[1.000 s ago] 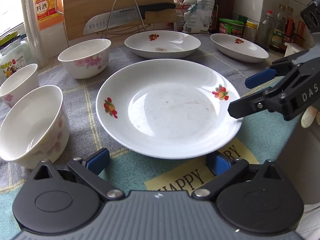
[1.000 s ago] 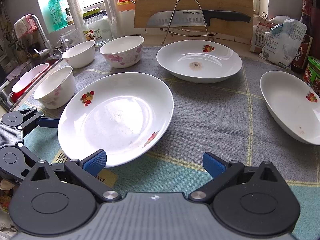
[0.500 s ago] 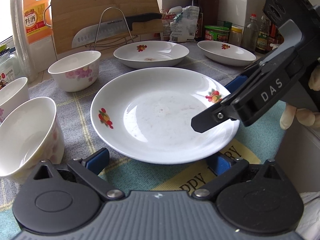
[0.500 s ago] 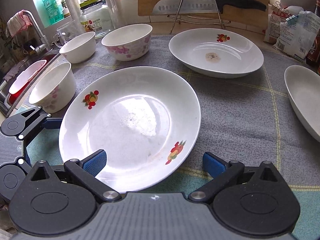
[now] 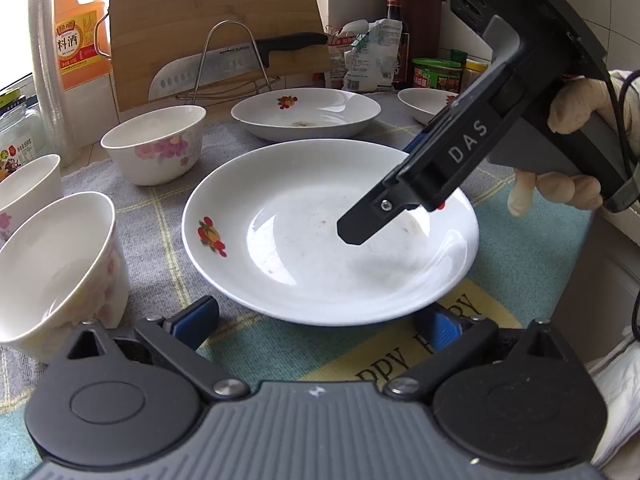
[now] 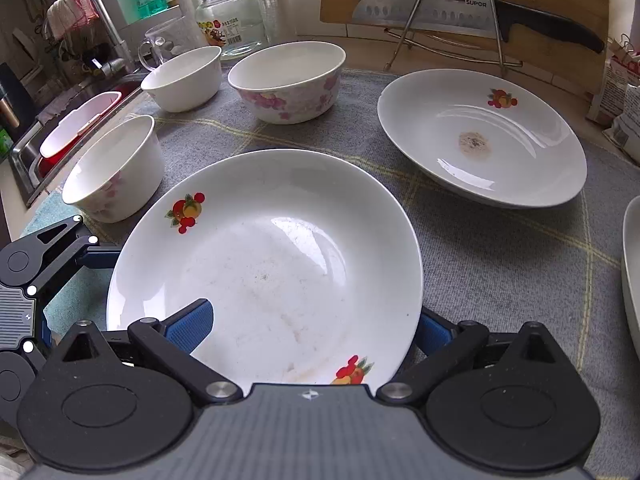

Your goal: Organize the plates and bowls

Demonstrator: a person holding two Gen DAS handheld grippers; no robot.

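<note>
A white plate with fruit prints lies on the grey cloth in front of both grippers. My left gripper is open, its blue pads at the plate's near rim. My right gripper is open and straddles the plate's edge, one finger above the plate's inside, one below the rim; it shows in the left wrist view reaching over the plate. A second plate lies behind, a third at the far right. Three white bowls stand to the left.
A cutting board and a knife on a wire rack stand at the back. Bottles, jars and bags crowd the back right. A sink with a red basin lies to the left. The left gripper shows in the right wrist view.
My right gripper has moved in from the right, over the plate's rim, so its fingers now straddle the edge. The left gripper stays at the near rim.
</note>
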